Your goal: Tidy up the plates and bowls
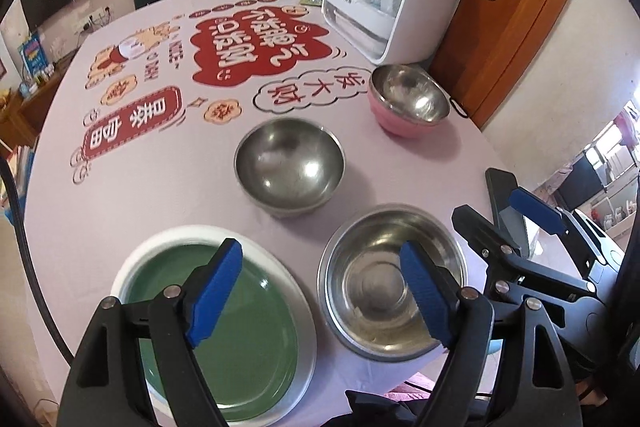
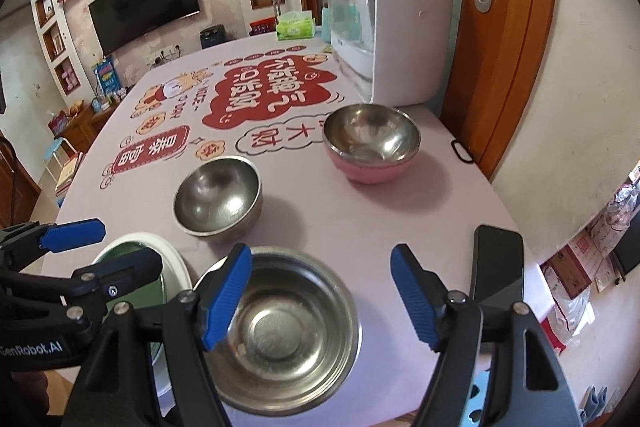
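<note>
Left wrist view shows the whole green plate (image 1: 224, 339) on a metal tray, beside the flat-bottomed steel bowl (image 1: 384, 287); the right wrist view cuts that plate off behind the left gripper (image 1: 320, 295). Both the left and the right gripper (image 2: 320, 297) hang released, grasping nothing. A round steel bowl (image 2: 218, 197) and a pink-sided bowl (image 2: 372, 143) sit farther back. The black phone (image 2: 498, 267) shows clearly only from the right.

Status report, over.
Left gripper and right gripper open, empty. Green plate, three bowls apart, unstacked. Phone beside the near bowl.
</note>
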Action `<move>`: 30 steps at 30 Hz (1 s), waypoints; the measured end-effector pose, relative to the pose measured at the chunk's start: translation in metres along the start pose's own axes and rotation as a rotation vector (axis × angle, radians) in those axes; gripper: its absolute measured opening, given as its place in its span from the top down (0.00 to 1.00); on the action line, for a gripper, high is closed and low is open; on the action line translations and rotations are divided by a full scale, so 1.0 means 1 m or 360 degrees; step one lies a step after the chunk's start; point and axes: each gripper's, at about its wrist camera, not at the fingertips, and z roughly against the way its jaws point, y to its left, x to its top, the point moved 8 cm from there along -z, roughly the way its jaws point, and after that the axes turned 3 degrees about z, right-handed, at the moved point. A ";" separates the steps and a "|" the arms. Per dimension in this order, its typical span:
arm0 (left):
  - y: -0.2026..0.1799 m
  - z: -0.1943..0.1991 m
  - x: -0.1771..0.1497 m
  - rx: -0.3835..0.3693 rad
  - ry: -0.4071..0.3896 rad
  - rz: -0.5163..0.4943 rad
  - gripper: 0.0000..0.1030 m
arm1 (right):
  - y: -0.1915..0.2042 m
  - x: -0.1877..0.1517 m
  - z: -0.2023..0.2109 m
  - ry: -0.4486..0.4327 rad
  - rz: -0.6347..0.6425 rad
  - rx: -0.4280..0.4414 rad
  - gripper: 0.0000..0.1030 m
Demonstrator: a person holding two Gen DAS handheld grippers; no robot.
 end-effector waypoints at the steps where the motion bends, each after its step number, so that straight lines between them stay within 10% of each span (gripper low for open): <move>1: -0.003 0.000 0.002 0.0012 -0.0008 0.0002 0.22 | -0.004 0.003 -0.002 -0.0010 0.0006 0.0015 0.30; 30: -0.073 -0.040 0.052 0.0297 -0.0065 0.0433 0.21 | -0.089 0.086 -0.060 -0.0047 0.0326 0.0459 0.30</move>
